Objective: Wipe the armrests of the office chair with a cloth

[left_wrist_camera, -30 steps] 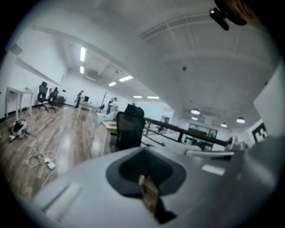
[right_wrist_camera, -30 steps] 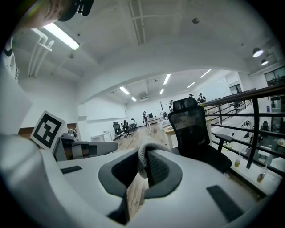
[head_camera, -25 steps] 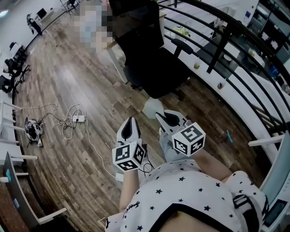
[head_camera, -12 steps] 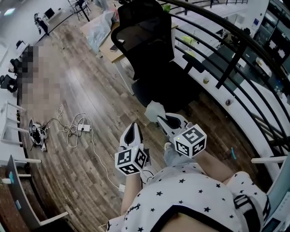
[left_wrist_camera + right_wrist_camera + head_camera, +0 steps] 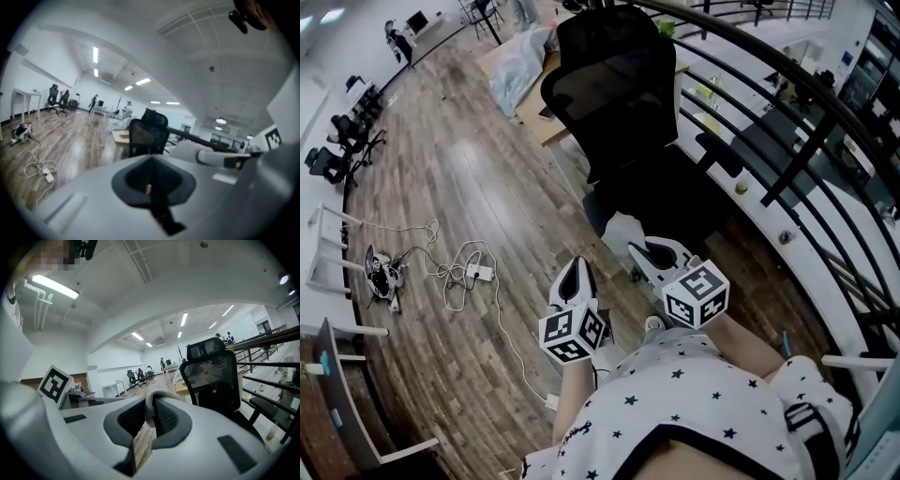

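The black office chair (image 5: 623, 103) stands just ahead of me, its back towards a desk, with one armrest (image 5: 719, 153) showing on the right by the railing. My right gripper (image 5: 636, 248) is shut on a pale grey cloth (image 5: 619, 230) that hangs in front of the seat (image 5: 670, 197). In the right gripper view the cloth (image 5: 151, 409) bulges out between the jaws, with the chair (image 5: 211, 380) beyond. My left gripper (image 5: 573, 261) is shut and empty, level with the right one and apart from the chair. In the left gripper view the chair (image 5: 147, 136) stands ahead.
A black railing (image 5: 787, 103) curves along the right, close behind the chair. A wooden desk (image 5: 534, 108) with a plastic bag (image 5: 517, 70) stands behind the chair. White cables and a power strip (image 5: 478, 273) lie on the wooden floor at the left.
The chair has slid lower and to the right in the head view and looks nearer. Both grippers keep their places in front of me, the cloth still held.
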Demonstrator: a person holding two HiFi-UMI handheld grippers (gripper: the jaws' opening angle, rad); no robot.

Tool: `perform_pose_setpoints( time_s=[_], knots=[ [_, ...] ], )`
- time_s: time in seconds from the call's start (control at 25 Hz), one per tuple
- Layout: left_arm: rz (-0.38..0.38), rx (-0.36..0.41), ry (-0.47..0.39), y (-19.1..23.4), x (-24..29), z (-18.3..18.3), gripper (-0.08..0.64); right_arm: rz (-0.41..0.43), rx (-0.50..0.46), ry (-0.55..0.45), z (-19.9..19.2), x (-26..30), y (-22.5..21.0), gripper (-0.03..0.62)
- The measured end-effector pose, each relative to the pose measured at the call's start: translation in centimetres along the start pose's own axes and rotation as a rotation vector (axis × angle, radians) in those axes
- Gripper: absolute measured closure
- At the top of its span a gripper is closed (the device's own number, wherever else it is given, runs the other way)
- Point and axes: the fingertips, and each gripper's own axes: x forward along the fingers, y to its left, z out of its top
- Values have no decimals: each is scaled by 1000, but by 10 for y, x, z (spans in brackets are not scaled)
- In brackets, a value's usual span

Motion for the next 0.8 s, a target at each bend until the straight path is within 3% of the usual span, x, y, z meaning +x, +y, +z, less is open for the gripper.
perform_pose_setpoints(
  time_s=[0.4,0.8],
  knots=[
    [43,-26,-20,6,52,9,554,30,0,0,15,32,-49,561],
    [109,-8,6,25,57,6,554,10,22,16,9,47,-73,561]
  ],
)
